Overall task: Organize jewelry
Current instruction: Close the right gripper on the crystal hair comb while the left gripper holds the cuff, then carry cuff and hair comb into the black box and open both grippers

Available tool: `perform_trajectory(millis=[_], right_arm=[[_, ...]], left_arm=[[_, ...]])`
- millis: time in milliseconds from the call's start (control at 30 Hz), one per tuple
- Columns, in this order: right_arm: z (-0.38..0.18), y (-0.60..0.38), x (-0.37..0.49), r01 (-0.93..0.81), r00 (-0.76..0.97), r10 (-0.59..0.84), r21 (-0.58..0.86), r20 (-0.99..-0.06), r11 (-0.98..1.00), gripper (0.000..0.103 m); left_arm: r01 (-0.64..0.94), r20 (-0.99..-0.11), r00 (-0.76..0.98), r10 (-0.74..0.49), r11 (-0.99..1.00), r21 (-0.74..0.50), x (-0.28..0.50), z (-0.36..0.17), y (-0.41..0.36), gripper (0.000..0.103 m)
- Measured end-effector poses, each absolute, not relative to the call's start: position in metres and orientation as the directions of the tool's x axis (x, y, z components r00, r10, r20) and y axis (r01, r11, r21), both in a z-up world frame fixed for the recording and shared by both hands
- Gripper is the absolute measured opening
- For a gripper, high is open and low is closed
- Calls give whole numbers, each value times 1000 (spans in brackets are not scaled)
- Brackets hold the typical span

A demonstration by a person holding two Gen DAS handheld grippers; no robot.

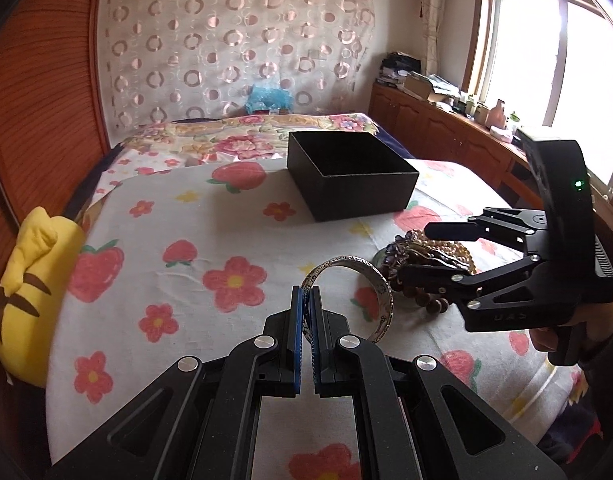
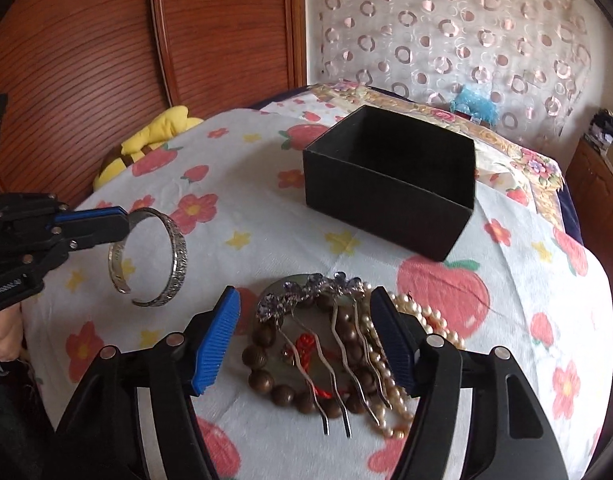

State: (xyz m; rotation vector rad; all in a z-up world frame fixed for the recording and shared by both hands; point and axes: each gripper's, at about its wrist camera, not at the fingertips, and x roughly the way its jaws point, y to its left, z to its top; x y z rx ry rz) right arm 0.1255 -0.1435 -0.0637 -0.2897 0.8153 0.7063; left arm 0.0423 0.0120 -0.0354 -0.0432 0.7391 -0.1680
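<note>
Silver bangle [image 1: 348, 298]: clamped in left gripper [image 1: 305, 300], lifted clear of bedspread [image 1: 178, 216]. Jewelry pile [image 2: 338, 344] (wooden beads, pearls, hairpin): between spread fingers of right gripper [image 2: 310, 340], near bedspread's front edge. Black box [image 2: 390, 176]: behind, open-topped, interior visible only from right wrist. Window [image 1: 546, 52]: left wrist only.

daylight from window [image 1: 546, 60], blown out | soft shadows | fisheye-warped edges
</note>
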Motion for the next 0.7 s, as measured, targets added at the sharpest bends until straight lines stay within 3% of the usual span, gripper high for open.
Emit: perform_trajectory(millis=[367, 700], right_arm=[[-77, -129, 139, -694, 460, 407, -34, -789, 719, 67], [-61, -145, 128, -690, 491, 453, -14, -744, 724, 64]], left_arm=[[135, -666, 727, -166, 986, -99, 42, -38, 13, 3], [135, -663, 730, -168, 986, -101, 43, -38, 13, 3]])
